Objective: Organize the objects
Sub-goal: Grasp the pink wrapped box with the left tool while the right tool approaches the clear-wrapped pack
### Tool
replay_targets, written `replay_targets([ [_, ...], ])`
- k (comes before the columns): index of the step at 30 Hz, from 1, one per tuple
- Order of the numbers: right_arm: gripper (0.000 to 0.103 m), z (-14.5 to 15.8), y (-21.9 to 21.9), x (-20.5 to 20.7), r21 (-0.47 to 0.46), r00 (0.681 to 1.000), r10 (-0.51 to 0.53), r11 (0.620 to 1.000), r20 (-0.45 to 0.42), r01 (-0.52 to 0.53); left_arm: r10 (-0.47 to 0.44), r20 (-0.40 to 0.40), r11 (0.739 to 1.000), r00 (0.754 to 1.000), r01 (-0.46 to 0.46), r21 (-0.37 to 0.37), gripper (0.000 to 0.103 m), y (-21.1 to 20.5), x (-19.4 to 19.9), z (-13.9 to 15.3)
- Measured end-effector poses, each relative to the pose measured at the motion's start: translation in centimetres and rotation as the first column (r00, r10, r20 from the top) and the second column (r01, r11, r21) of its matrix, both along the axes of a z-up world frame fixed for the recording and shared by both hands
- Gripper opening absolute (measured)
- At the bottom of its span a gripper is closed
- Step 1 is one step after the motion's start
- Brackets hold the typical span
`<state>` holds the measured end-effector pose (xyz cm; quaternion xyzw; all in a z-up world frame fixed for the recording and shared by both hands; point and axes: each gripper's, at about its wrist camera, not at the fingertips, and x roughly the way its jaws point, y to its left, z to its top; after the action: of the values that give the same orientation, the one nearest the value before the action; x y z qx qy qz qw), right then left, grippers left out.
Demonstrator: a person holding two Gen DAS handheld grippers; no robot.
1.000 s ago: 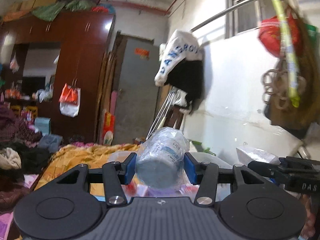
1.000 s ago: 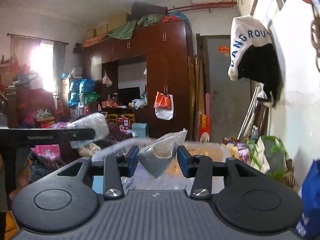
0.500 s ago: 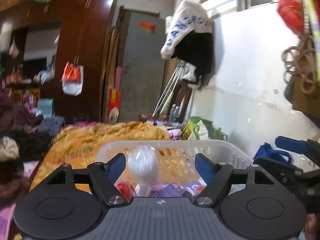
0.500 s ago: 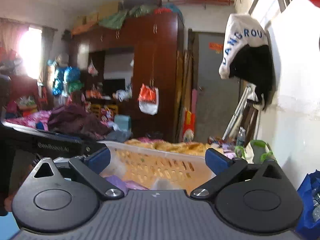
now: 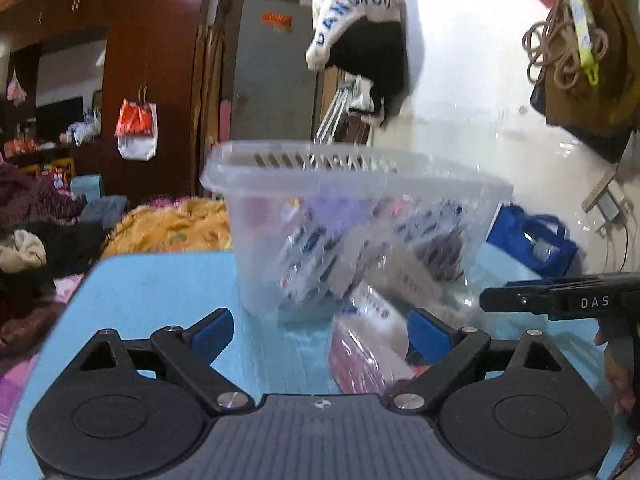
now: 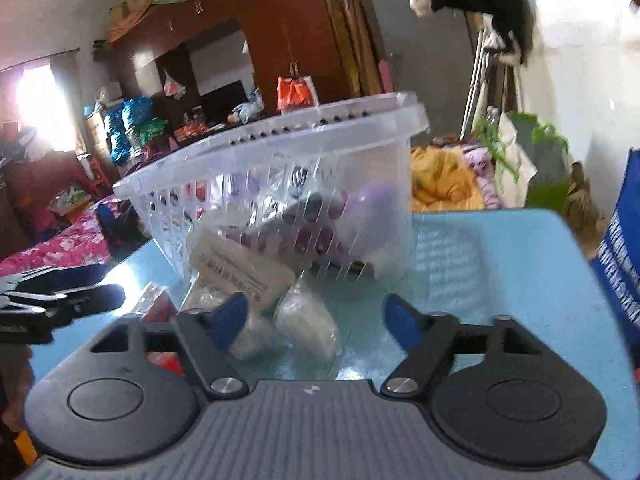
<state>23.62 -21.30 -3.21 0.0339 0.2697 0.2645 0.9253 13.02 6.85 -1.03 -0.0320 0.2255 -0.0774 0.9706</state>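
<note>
Both hand-held grippers, left and right, are gaping wide, empty, facing a translucent slotted basket holding blurred packets on the blue surface.

Basket contents smeared by motion blur, not identifiable. Packet label unreadable. Right gripper cut off at the frame edge.
</note>
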Motion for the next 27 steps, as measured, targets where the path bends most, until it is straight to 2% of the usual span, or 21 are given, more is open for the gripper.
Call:
replay_targets([
  [5,0.066,0.4,1.1,0.3,-0.032,1.000,0.015,0.999,-0.007,-0.015,-0.024,-0.043,0.999,0.999,0.026,0.046,0.096,-0.9,0.3,-1.0],
  [9,0.066,0.2,0.7,1.0,-0.007,1.000,0.000,1.000,-0.031,0.000,-0.022,-0.058,0.998,0.998,0.026,0.061,0.096,-1.0,0.0,-1.5],
  [13,0.052,-0.1,0.1,1.2,0.016,0.998,-0.048,0.999,-0.039,0.049,-0.008,-0.049,0.997,0.999,0.012,0.072,0.096,-1.2,-0.3,-1.5],
  [20,0.053,-0.1,1.1,1.2,-0.033,0.999,-0.031,0.999,-0.043,0.029,0.039,-0.067,0.990,0.997,-0.030,0.135,0.096,-1.9,0.1,-1.5],
  [24,0.053,-0.1,1.2,1.2,-0.040,0.999,-0.026,0.999,-0.044,0.024,0.024,-0.108,0.992,0.994,-0.010,0.128,0.095,-1.9,0.6,-1.8],
  [27,0.051,-0.3,1.3,1.3,-0.056,0.998,-0.025,0.998,-0.065,0.022,0.013,-0.136,0.988,0.991,0.008,0.153,0.094,-2.3,1.0,-2.1],
])
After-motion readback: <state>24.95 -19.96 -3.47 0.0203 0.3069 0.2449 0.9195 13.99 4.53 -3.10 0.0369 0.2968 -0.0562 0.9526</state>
